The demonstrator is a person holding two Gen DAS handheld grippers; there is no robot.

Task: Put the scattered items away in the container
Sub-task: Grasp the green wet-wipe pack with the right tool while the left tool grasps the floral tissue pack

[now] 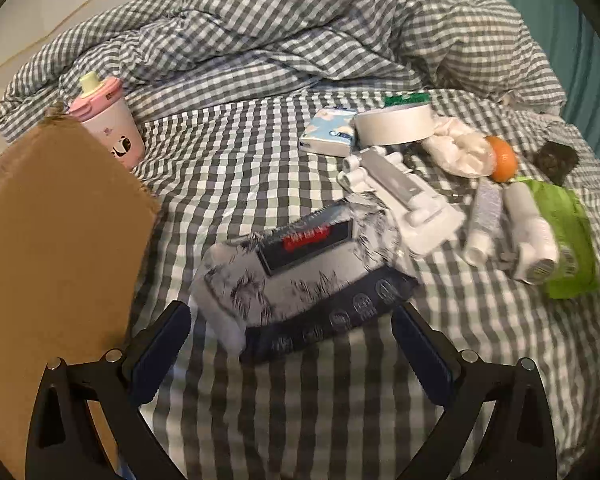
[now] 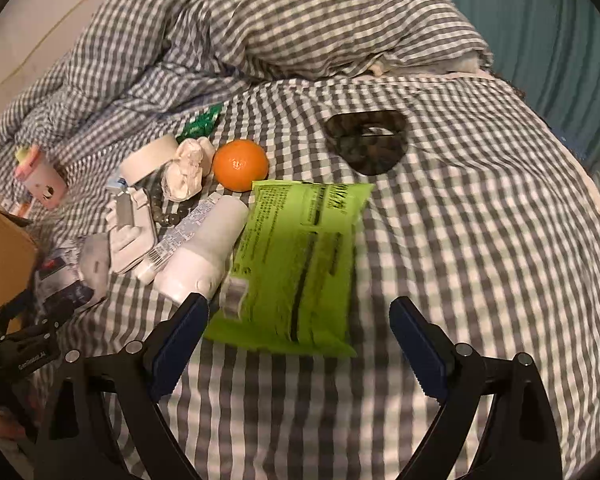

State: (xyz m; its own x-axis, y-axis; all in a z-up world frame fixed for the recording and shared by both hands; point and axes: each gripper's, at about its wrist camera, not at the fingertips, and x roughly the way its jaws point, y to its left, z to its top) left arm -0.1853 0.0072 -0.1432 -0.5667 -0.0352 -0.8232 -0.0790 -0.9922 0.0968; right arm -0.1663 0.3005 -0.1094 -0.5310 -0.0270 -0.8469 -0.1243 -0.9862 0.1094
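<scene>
Left wrist view showed the left gripper (image 1: 290,338) with jaws spread wide and empty, just short of a black-and-white patterned packet (image 1: 300,264) lying on the checked bedsheet (image 1: 228,168). A cardboard box (image 1: 56,248) flap stood close at the left, beside the left finger, with a pink sippy cup (image 1: 108,120) behind it. Beyond the packet lay a white plastic bracket (image 1: 404,200), a tape roll (image 1: 392,124) and a tissue pack (image 1: 330,136).

Right wrist view showed the right gripper (image 2: 298,338), jaws also wide and empty, over the near edge of a green pouch (image 2: 296,260). A white bottle (image 2: 204,256) touched the pouch's left edge just ahead of the left finger. An orange (image 2: 240,164), crumpled paper (image 2: 188,168) and a dark heart-shaped object (image 2: 368,140) lay farther back.
</scene>
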